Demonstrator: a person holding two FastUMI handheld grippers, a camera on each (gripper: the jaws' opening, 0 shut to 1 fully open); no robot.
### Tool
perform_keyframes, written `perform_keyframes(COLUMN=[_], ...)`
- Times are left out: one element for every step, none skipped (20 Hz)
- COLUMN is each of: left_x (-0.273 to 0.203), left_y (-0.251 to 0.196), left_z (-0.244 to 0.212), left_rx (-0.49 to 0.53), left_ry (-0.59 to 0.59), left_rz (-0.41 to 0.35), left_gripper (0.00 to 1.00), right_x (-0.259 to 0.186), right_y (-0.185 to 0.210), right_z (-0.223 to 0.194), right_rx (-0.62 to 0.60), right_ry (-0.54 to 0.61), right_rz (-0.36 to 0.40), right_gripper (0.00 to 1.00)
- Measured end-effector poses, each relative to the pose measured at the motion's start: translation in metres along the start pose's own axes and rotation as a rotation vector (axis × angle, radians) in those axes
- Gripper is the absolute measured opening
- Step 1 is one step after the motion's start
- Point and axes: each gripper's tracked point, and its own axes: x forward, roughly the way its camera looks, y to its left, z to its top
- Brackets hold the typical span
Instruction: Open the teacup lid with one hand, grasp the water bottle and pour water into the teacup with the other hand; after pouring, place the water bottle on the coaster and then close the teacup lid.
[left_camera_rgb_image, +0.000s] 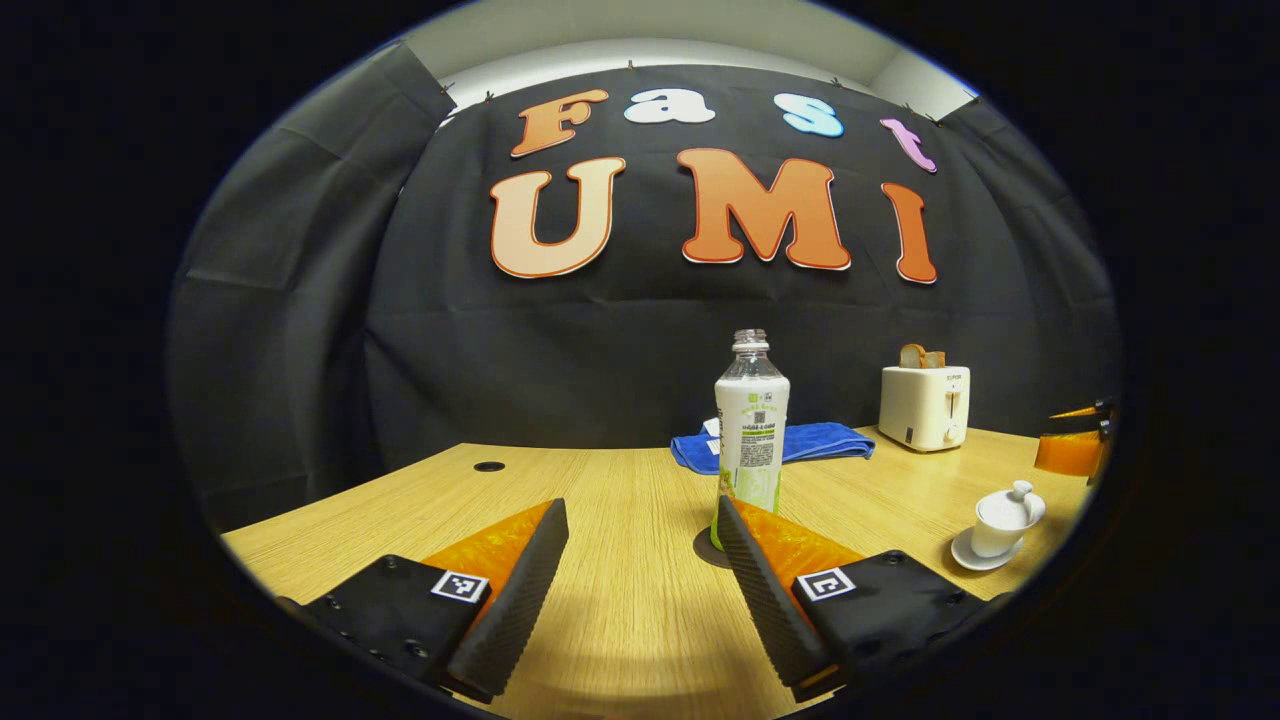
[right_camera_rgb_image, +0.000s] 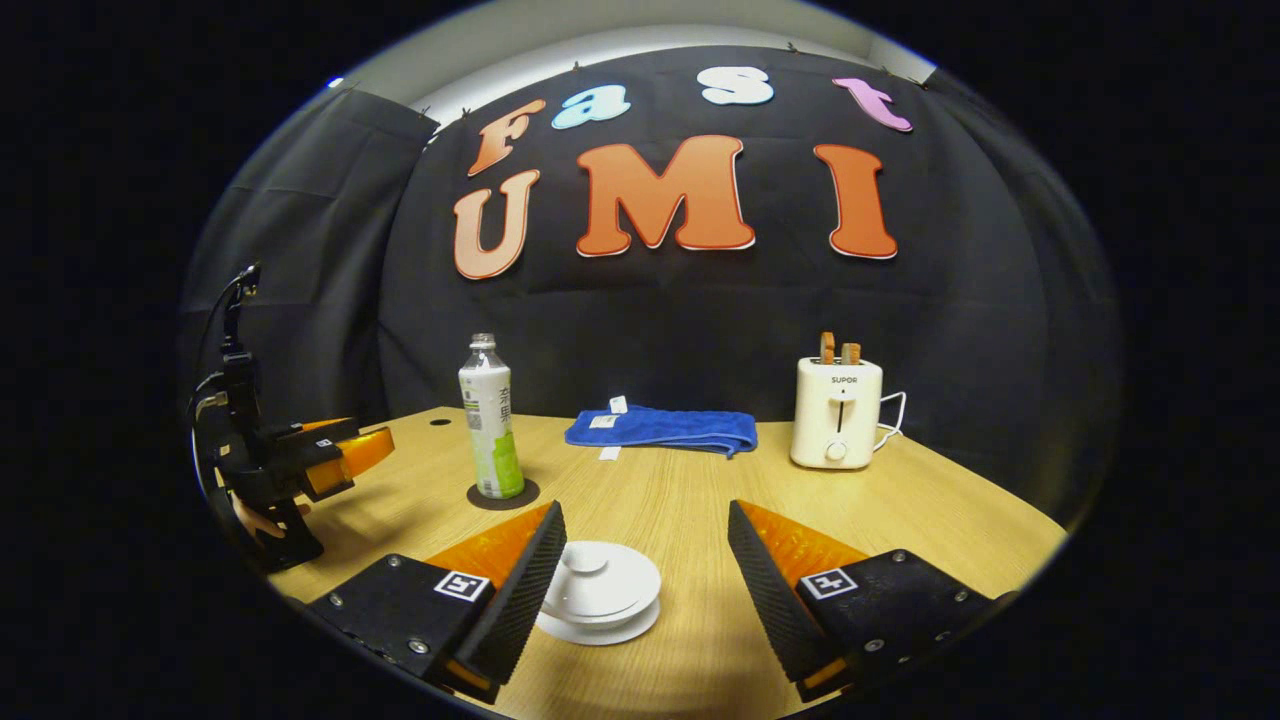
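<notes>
- The water bottle (left_camera_rgb_image: 751, 430) stands upright on the dark coaster (right_camera_rgb_image: 503, 495), uncapped, so it looks ready to be lifted and poured.
- The teacup (left_camera_rgb_image: 1003, 522) sits on its saucer (left_camera_rgb_image: 982, 556) with the lid (right_camera_rgb_image: 598, 578) on, well to the right of the bottle on the table (left_camera_rgb_image: 620, 500).
- The left gripper (left_camera_rgb_image: 640, 545) hangs level with jaws spread and empty, facing the bottle (probably lining up a side grasp).
- The right gripper (right_camera_rgb_image: 640, 560) tilts down over the teacup, jaws wide apart, holding nothing; I judge lid removal comes first.
</notes>
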Motion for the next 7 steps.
perform_keyframes(left_x=[-0.001,-0.002,-0.002,-0.003,-0.003,-0.002,-0.002], left_y=[0.0,-0.002,-0.002,-0.002,-0.002,-0.002,-0.002], left_z=[0.0,0.007,0.006,0.006,0.006,0.006,0.006], left_rx=[0.0,0.0,0.0,0.0,0.0,0.0,0.0], left_ry=[0.0,0.0,0.0,0.0,0.0,0.0,0.0], left_rz=[0.001,0.003,0.004,0.004,0.004,0.004,0.004], left_gripper=[0.94,0.97,0.97,0.95,0.95,0.97,0.97], right_x=[0.0,0.001,0.001,0.001,0.0,0.001,0.001], right_y=[-0.009,-0.018,-0.025,-0.034,-0.042,-0.051,-0.057], right_z=[0.0,-0.001,-0.001,-0.001,-0.001,-0.002,-0.002], right_rx=[0.004,0.007,0.006,0.002,-0.003,-0.009,-0.013], right_ry=[-0.002,-0.002,-0.001,-0.003,-0.004,-0.007,-0.009], right_rz=[-0.02,-0.039,-0.055,-0.074,-0.093,-0.113,-0.13], right_gripper=[0.97,0.97,0.97,0.97,0.97,0.97,0.97])
